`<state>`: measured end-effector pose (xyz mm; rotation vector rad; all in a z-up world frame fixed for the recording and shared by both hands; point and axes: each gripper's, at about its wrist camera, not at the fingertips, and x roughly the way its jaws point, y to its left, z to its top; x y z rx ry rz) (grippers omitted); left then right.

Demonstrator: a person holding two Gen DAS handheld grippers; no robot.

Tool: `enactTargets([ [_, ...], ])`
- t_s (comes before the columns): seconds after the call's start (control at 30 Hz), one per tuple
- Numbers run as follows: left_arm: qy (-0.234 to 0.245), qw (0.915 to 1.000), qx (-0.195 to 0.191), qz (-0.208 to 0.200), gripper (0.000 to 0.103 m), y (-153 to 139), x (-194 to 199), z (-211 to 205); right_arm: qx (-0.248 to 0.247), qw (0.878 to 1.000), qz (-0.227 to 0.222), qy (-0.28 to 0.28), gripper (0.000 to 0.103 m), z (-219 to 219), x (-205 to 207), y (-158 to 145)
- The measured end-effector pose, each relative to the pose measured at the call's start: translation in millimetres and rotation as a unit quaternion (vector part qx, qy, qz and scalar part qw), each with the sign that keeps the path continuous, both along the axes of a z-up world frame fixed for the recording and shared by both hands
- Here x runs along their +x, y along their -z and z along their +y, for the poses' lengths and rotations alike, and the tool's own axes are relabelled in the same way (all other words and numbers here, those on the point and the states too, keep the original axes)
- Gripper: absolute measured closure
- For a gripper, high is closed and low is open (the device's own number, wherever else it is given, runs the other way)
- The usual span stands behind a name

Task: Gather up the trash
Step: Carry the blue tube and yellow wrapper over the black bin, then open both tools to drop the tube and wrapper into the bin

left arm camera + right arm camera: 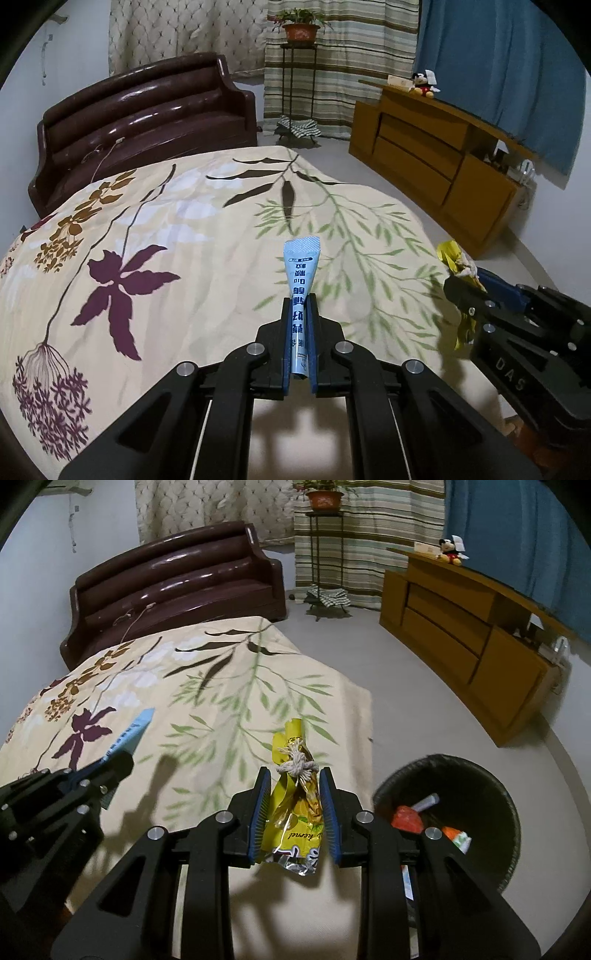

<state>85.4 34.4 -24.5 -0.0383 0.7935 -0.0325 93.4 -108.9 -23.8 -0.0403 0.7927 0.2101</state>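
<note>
Right wrist view had the right gripper (pixel 294 794) clenched on a crumpled yellow foil snack wrapper (pixel 295 812) with a knot of white string (pixel 298 762) stuck near its top; wrapper's long axis ran along the fingers, tail hanging out below the blue pads (pixel 330 812). Just right and below of that gripper sat the round black trash bin (pixel 509 812) on the floor, open-topped, already holding red, orange and white scraps. Bin lay off the bed edge, nearest to the right gripper, so the drop likely needed a short swing right, then release. Left gripper (pixel 300 306) was farther from the bin, over the bed, pinching a long thin light-blue printed sachet (pixel 301 280) upright between its pads, axis also along the fingers, flared end forward. Both pieces of trash were off the floral cream bedspread (pixel 184 229). Beyond: dark brown leather sofa (pixel 147 110), wooden cabinet (pixel 461 635), potted plant on a metal stand (pixel 300 29), curtains behind.
</note>
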Motion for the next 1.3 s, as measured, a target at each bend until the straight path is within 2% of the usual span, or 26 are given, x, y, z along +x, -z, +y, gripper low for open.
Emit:
enactTargets([
  [0.37,0.047,0.9989,0.001,0.0,0.095,5.7,-9.5,-58.0,-0.003,0.998,0.002,0.06,0.076,-67.5,-19.2,8.3],
  [0.73,0.089,0.996,0.009,0.003,0.095,12.6,-3.6,-115.3,0.001,0.993,0.005,0.115,0.076,-127.7,-21.0,16.6],
  [1.3,0.123,0.9921,0.024,0.006,0.095,21.9,6.3,-171.7,0.005,0.989,0.005,0.15,0.076,-167.8,-16.2,24.1],
])
